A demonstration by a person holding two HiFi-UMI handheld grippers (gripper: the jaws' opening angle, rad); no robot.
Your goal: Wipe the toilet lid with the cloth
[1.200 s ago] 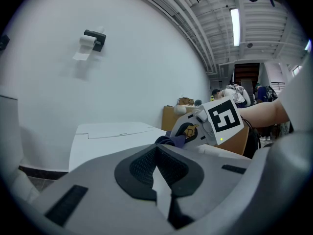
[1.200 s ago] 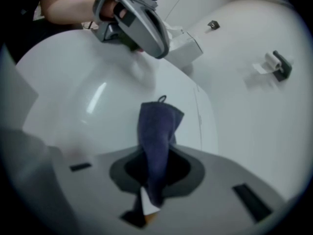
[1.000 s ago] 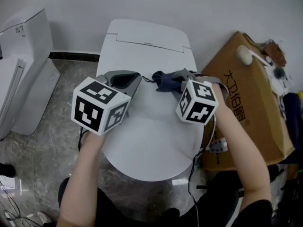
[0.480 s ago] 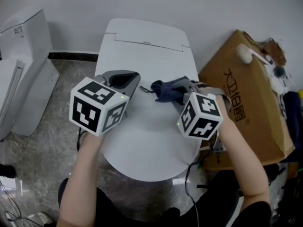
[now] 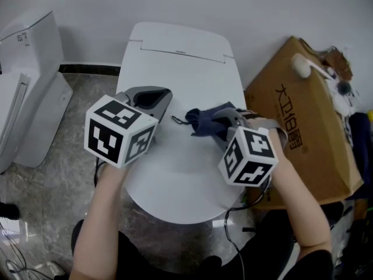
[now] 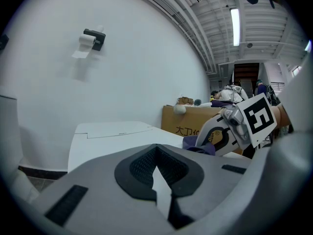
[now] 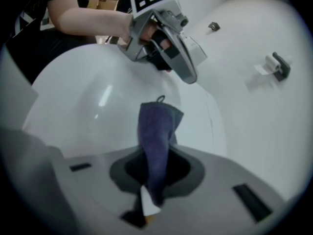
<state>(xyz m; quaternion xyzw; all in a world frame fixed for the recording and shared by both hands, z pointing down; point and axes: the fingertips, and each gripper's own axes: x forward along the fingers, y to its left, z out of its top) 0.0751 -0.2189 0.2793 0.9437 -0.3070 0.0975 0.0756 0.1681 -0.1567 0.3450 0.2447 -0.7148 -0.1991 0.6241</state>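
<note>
Jaws pressed together with nothing between them, the left gripper sits over the left side of the closed white toilet lid. Just right of it, the dark blue cloth bunches over the lid's right half. One end is pinched tight between the jaws of the right gripper. A cardboard box stands beside the toilet's right flank.

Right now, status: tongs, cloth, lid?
Right tongs shut on cloth. Left tongs shut, empty, over left side of toilet lid. Cloth trails on lid; no obstruction seen.
</note>
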